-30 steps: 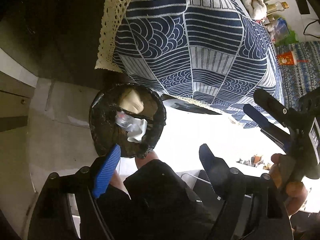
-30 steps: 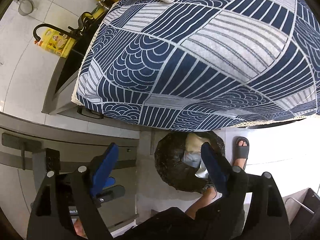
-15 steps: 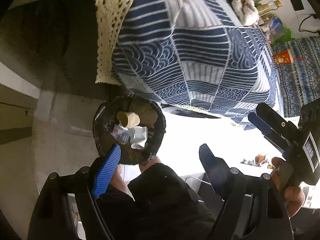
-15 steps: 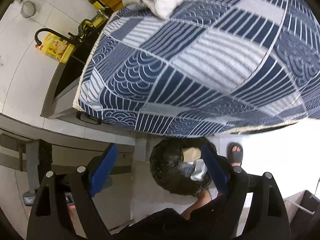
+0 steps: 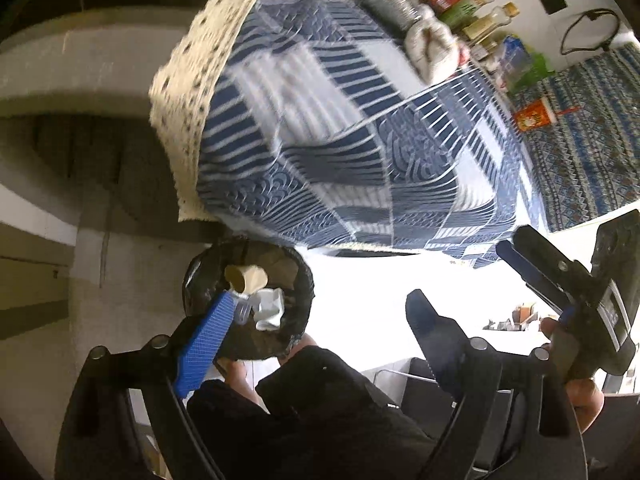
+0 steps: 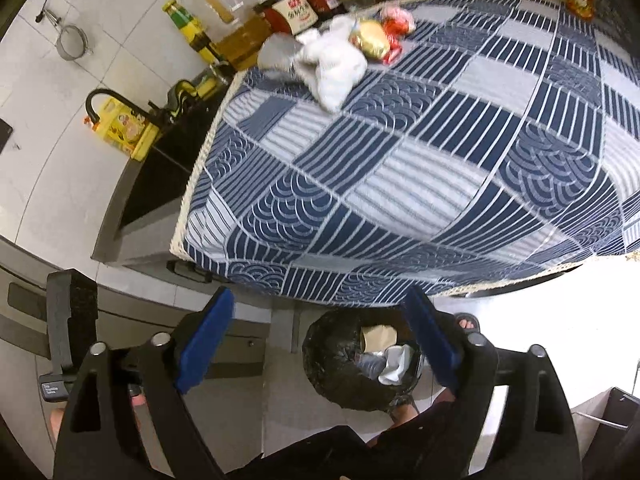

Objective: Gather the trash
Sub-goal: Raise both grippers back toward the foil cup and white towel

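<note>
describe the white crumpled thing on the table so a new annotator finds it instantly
Start at the blue-and-white patterned tablecloth, then go to its far edge below the row of bottles. The crumpled white cloth lies there, touching a gold-and-red wrapper. It is the only soft, plain white lump among the colourful packaging.

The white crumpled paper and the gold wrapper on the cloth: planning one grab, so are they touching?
Touching: in the right wrist view the gold wrapper rests against the white crumpled paper, no cloth showing between.
</note>
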Motion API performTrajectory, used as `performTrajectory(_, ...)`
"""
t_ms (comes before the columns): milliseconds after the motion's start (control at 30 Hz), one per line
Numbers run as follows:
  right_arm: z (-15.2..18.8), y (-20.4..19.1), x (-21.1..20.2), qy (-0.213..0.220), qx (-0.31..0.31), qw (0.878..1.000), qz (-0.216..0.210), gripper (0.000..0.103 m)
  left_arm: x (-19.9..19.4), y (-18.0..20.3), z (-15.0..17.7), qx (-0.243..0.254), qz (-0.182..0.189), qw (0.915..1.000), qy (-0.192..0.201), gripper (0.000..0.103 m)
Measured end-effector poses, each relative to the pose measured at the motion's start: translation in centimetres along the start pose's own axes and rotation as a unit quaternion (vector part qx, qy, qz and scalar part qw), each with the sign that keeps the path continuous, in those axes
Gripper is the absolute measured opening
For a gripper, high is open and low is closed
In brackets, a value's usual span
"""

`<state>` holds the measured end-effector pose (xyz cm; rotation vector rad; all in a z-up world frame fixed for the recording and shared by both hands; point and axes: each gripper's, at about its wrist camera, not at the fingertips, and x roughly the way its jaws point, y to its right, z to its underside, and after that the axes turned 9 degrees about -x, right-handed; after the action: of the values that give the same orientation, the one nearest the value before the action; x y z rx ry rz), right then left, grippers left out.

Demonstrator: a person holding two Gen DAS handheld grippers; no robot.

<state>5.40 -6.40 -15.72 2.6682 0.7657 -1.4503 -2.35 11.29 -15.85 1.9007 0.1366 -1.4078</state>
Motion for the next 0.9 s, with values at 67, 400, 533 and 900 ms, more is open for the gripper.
performTrajectory(67, -0.4, -0.2, -0.9, 0.015, -0.005, 1.000, 0.006, 0.099, -0.6, 0.5, -0.3, 0.008, 0.003, 0.9999, 0.008, 0.085)
performTrajectory(400, -2.7, -0.4, -5.5, 0.092, -0.017, 0.994, 0.048, 0.099, -3.8, 2.9, -2.3, 0.047, 0.013, 0.9969, 0.061, 0.096)
performTrajectory(533, -3.9, 0.0, -6.7, 0.111, -0.018, 0.991, 0.071, 0.099, -5.0, 4.1, -3.3, 0.061, 0.013, 0.9945, 0.084, 0.096)
performTrajectory(900, -7.5, 1.7, -8.5, 0.113, -0.051, 0.987, 0.100, 0.099, -7.5, 7.8, -6.7, 0.098, 0.008, 0.9861, 0.134, 0.096)
